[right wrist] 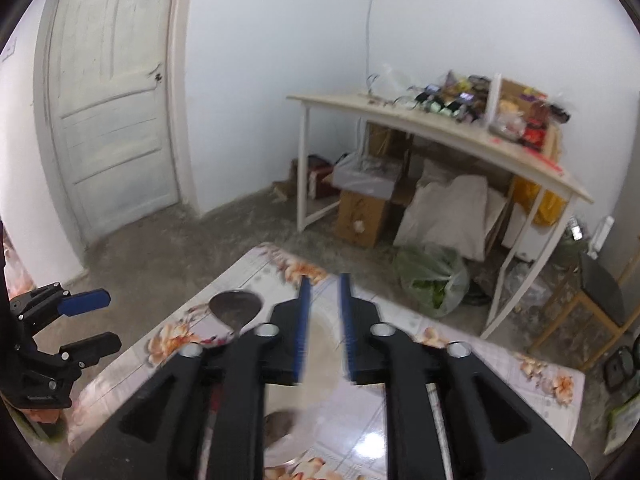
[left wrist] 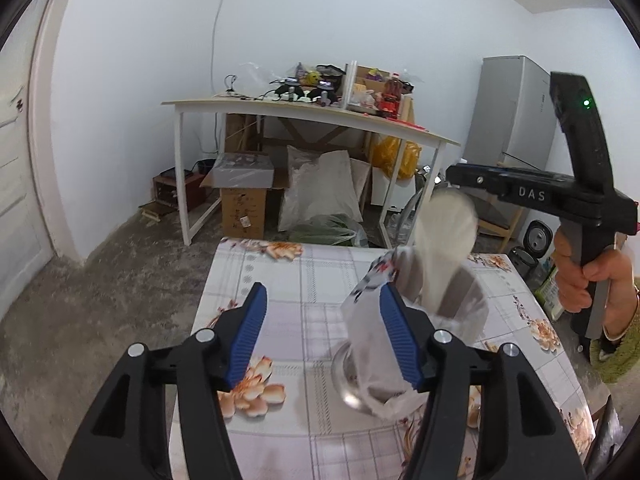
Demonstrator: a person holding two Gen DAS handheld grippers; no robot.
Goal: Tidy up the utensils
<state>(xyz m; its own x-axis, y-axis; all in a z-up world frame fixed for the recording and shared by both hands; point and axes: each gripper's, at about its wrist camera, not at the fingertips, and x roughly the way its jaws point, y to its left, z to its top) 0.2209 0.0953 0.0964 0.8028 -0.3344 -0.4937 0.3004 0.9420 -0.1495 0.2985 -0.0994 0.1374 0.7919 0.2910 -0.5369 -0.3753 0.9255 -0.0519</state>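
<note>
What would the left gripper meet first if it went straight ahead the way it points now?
Probably only the flowered tablecloth. The gap ahead of the left gripper looks free; the metal cup stands beside its right finger, though depth is unclear.

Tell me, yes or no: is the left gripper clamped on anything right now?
No. In the left wrist view the left gripper has its blue fingers spread apart, with only the floral tablecloth between them.
</note>
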